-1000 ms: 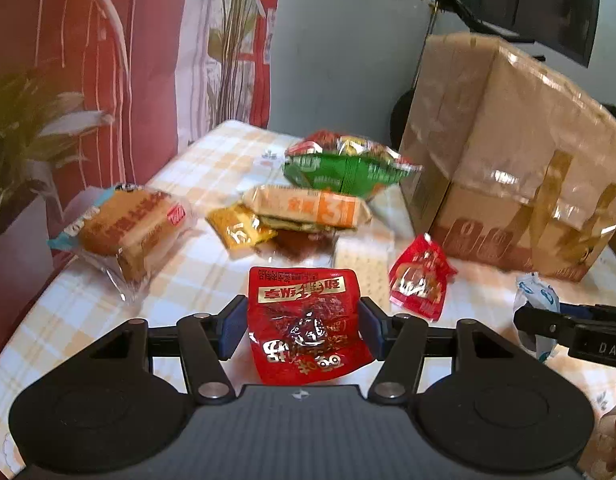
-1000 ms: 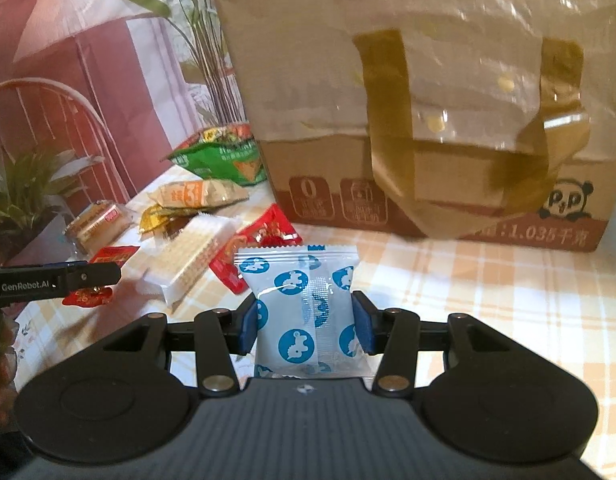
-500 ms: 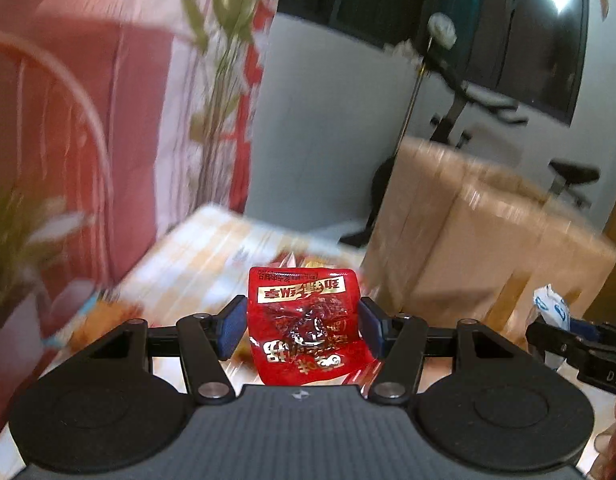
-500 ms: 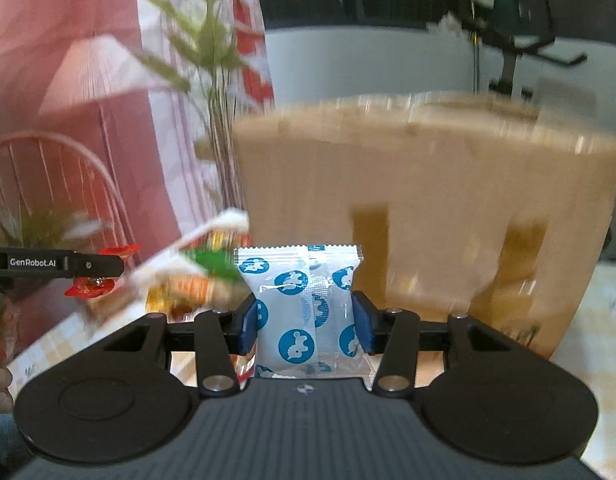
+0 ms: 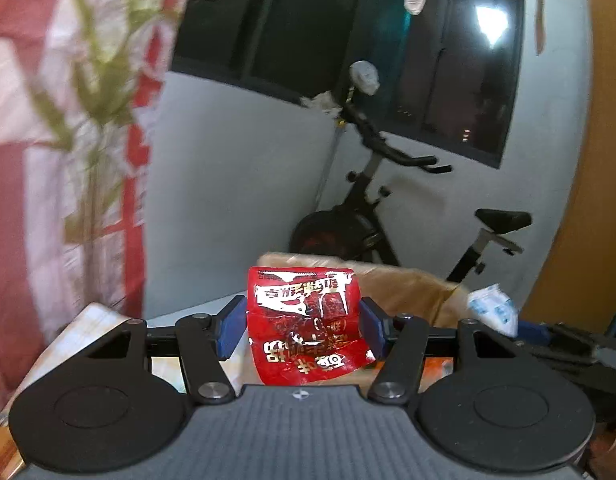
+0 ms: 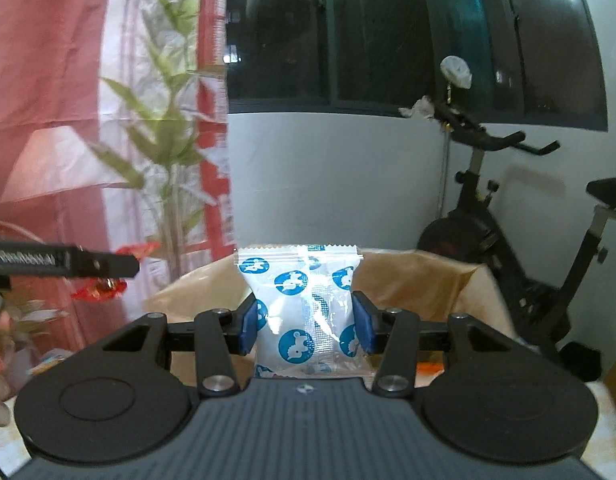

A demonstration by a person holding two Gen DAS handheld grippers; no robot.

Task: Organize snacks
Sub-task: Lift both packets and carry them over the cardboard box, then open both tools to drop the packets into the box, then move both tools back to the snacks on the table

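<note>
My left gripper (image 5: 299,330) is shut on a red snack packet (image 5: 305,328) and holds it up high, level with the top of the brown cardboard box (image 5: 408,288). My right gripper (image 6: 303,328) is shut on a white packet with blue dots (image 6: 303,308), raised just in front of the open top of the box (image 6: 408,280). The right gripper with the white packet shows at the right of the left wrist view (image 5: 494,312). The left gripper with the red packet shows at the left of the right wrist view (image 6: 103,272). The other snacks on the table are out of view.
An exercise bike (image 5: 388,200) stands behind the box against the grey wall. A red and white curtain (image 6: 87,100) and a leafy plant (image 6: 167,140) are at the left. A strip of checked tablecloth (image 5: 87,328) shows at the lower left.
Both grippers have risen from table height to the top of the box, each still holding its packet. The table and the other snacks have dropped out of view.
</note>
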